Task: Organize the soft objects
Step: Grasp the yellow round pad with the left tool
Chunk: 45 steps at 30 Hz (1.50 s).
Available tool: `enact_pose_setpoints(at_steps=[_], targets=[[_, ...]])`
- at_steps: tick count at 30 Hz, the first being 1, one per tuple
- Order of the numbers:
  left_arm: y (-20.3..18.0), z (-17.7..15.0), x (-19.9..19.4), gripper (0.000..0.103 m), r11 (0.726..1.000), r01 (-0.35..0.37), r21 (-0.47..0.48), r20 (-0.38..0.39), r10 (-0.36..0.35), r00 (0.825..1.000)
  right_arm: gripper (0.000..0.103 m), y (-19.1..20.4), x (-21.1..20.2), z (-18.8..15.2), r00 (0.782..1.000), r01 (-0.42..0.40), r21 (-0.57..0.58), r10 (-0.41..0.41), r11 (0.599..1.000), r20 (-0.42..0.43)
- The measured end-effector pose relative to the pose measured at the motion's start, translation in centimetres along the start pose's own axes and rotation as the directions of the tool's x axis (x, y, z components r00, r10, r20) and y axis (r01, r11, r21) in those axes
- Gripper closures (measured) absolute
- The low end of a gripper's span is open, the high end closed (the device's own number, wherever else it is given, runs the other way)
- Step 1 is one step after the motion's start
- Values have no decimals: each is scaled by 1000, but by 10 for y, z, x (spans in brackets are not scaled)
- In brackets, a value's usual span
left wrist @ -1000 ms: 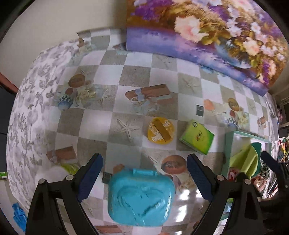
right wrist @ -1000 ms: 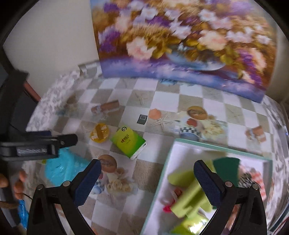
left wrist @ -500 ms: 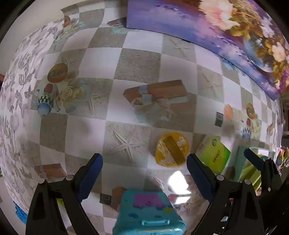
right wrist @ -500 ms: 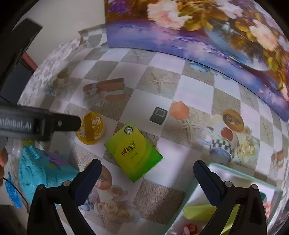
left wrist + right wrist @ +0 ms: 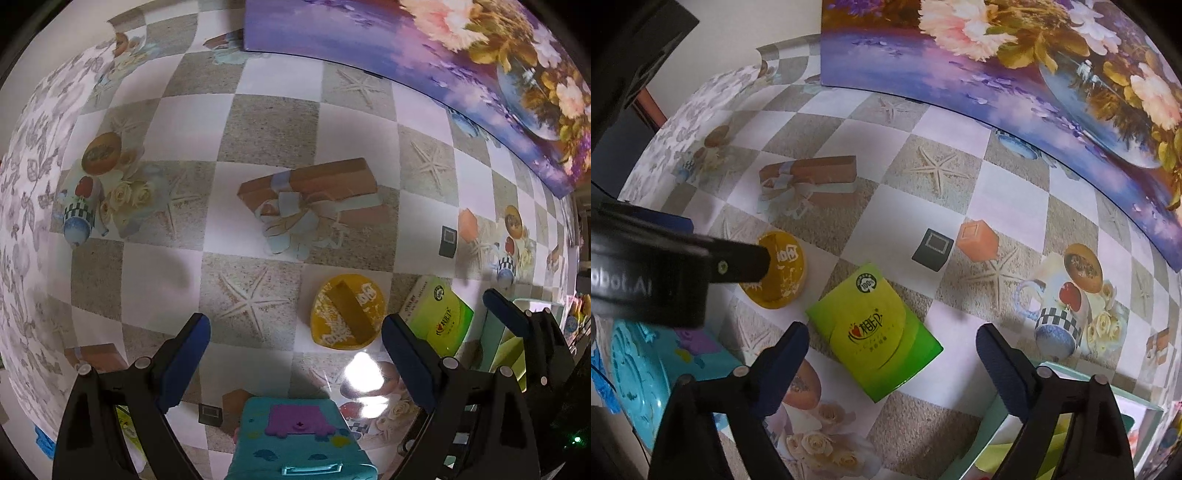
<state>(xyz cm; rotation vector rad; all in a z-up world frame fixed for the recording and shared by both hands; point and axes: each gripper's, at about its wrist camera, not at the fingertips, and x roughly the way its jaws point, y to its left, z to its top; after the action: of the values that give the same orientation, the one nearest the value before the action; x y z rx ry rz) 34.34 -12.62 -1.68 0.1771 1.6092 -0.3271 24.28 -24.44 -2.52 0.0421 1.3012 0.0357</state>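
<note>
The left gripper [image 5: 295, 354] is pointed straight down at the checkered tablecloth [image 5: 273, 125], with its jaws spread wide and nothing between the pads. A teal toy case [image 5: 299, 439] with a purple patch is seen just below it at the near edge, apart from both fingers. A yellow round pouch [image 5: 347, 312] lies just beyond the right finger.

The right gripper [image 5: 892, 354] is held above a green tissue pack [image 5: 875, 328], which lies flat on the cloth to the right of the pouch. Its jaws are closing but stand wide, and the pack is not touched by either pad. A pale green box [image 5: 1008, 417] is seen at the near right; something yellow-green, possibly cloth, shows inside it. A flower painting [image 5: 1015, 62] stands along the far edge.
</note>
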Motion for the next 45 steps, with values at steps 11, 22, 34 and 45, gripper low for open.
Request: enact_pose_setpoints(at_steps=[11,22,34,45], targets=[[-16,1,3,9,999,-16,29,0,16,1000,35,-13,0,-1,998,-61,56,59,997,25],[-23,1,9,10,994,-88,57,19,87,996,35,-23,-1,-8,997,-80,94,77,992,31],[-36,-2,32,31,995,-61,78,-16,63,998,39,-22,6,-9,998,-64,92,63,994,11],[-48,-5,42,49,995,-10,98,-15,12,1000,40,-20,8,-8,998,-56,86,55,995,10]])
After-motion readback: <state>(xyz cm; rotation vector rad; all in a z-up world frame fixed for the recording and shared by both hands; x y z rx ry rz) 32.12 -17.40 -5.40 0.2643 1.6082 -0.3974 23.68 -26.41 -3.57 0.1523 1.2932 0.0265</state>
